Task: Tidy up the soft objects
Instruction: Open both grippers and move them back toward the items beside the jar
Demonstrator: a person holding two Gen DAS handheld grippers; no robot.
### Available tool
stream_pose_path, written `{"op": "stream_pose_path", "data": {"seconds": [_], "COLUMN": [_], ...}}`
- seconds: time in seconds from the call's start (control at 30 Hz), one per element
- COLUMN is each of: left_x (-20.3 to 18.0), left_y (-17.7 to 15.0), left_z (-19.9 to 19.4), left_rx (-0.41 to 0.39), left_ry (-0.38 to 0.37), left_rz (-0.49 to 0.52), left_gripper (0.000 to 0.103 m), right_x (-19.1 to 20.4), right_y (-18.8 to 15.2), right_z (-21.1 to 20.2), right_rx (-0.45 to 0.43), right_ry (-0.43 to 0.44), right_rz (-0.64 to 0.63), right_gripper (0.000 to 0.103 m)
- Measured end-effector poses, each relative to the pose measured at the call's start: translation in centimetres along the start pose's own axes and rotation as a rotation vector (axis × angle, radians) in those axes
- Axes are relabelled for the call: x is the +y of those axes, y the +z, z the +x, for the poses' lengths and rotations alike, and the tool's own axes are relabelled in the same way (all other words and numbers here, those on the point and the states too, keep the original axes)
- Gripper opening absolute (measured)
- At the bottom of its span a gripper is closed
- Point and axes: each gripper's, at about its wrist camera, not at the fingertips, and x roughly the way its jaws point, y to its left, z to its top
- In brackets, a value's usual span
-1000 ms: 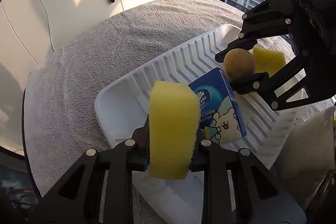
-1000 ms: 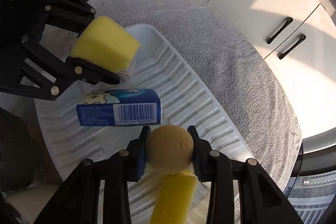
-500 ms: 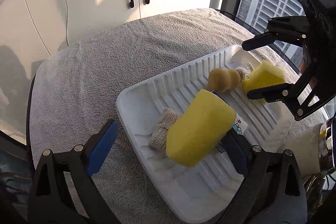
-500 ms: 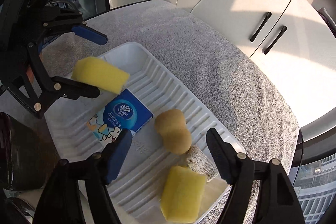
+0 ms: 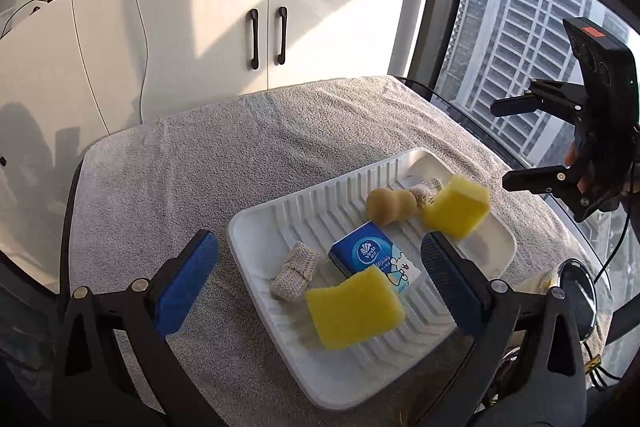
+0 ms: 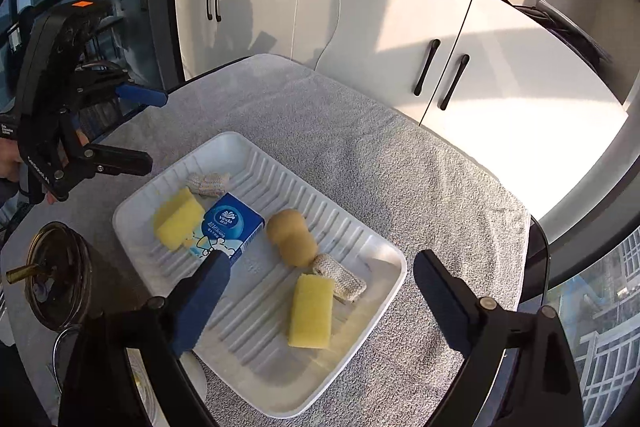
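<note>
Both tools hang above the counter with their jaws spread wide and nothing between them: the left tool shows its blue pads over the near end of the white ribbed tray, and the right tool is likewise released over the opposite end. All the soft things lie in the tray, which sits on the grey towel covering the counter. At the left tool's end, a yellow sponge rests partly against a blue tissue pack, with a small beige knitted pad just beside them toward the tray's long edge. Near the middle lies a tan gourd-shaped sponge. At the right tool's end, a second yellow sponge lies beside a second knitted pad, which touches the tan gourd-shaped sponge. Off the tray, by the counter's edge, stands a dark round container. White cabinets stand behind the counter.
</note>
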Motion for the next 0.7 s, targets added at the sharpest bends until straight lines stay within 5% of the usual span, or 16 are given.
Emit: {"op": "stream_pose_path", "data": {"seconds": [0.4,0.7], "left_x": [1.5,-3.0], "left_y": [-3.7,-10.8], "left_z": [-4.8,-11.7], "left_rx": [-0.047,-0.121], "left_ry": [0.06,0.081], "left_rz": [-0.099,-0.053], "left_gripper": [0.103,0.103], "right_x": [-0.7,3.7], "right_y": [-3.3,-10.2], "right_z": [-4.2,-10.5], "right_rx": [-0.064,-0.174], "right_ry": [-0.003,0.043], "right_rz": [0.078,0.122], "right_gripper": [0.097,0.1]}}
